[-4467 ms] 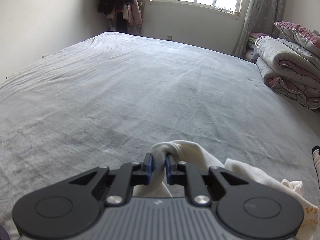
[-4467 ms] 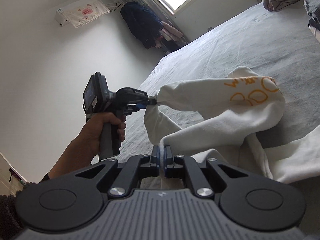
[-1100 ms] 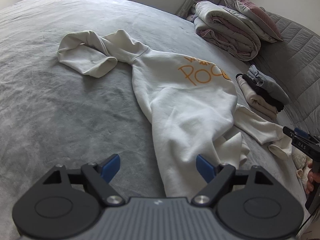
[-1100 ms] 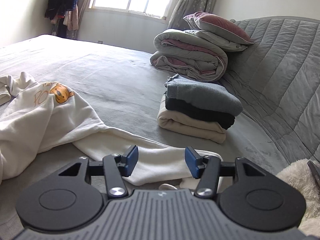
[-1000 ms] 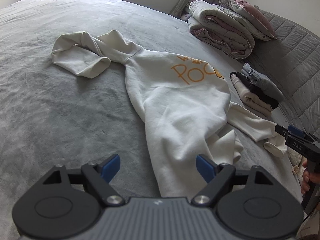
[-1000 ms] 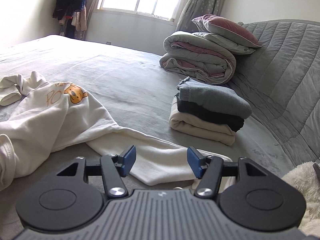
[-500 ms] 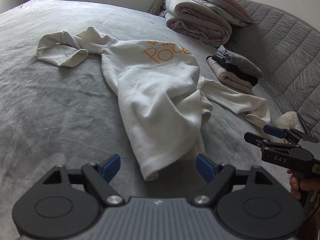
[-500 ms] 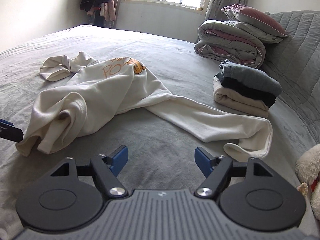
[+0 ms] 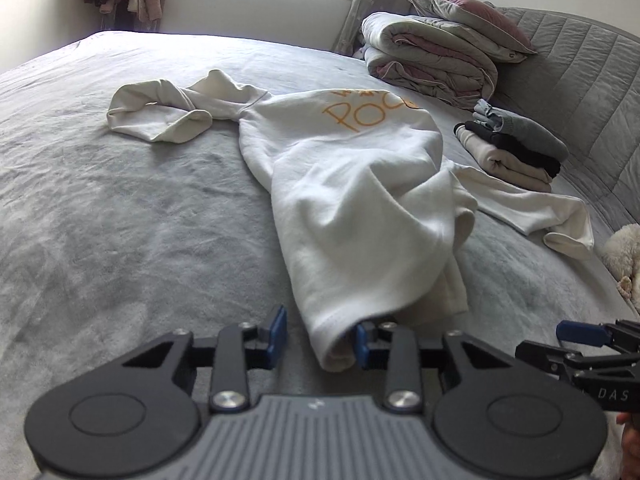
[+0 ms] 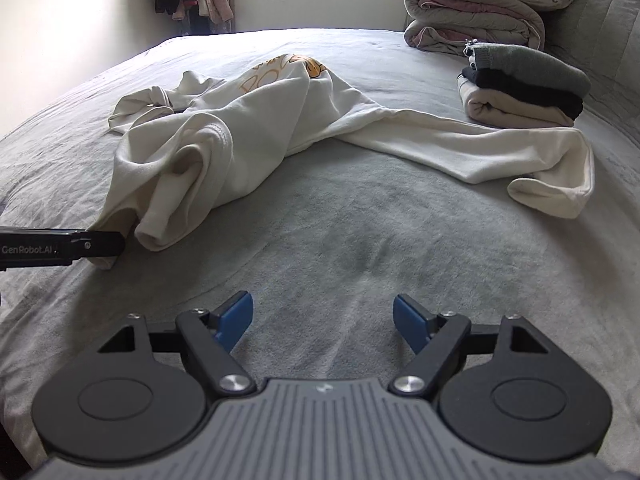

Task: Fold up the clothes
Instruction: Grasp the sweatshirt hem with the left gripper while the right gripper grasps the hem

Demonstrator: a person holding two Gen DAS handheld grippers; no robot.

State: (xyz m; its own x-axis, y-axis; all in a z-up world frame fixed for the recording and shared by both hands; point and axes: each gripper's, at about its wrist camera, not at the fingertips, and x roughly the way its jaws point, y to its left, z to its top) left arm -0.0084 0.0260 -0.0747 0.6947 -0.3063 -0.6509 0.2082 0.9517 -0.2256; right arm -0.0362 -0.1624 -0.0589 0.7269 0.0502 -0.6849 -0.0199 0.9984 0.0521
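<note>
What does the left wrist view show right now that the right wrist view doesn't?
Only the left wrist view shows the left gripper open around the sweatshirt hem, the orange "POO" lettering facing the camera, and a plush toy at the right edge.

Only the right wrist view shows the right gripper open over bare bedsheet, and the bunched inside of the hem.

Both show the sweatshirt lying unfolded, the folded clothes stack, the rolled duvet and the window.

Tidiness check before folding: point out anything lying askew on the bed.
The white sweatshirt lies crumpled, its hem bunched near the left gripper, one sleeve stretched toward the neat folded pile. Nothing else stands out.
</note>
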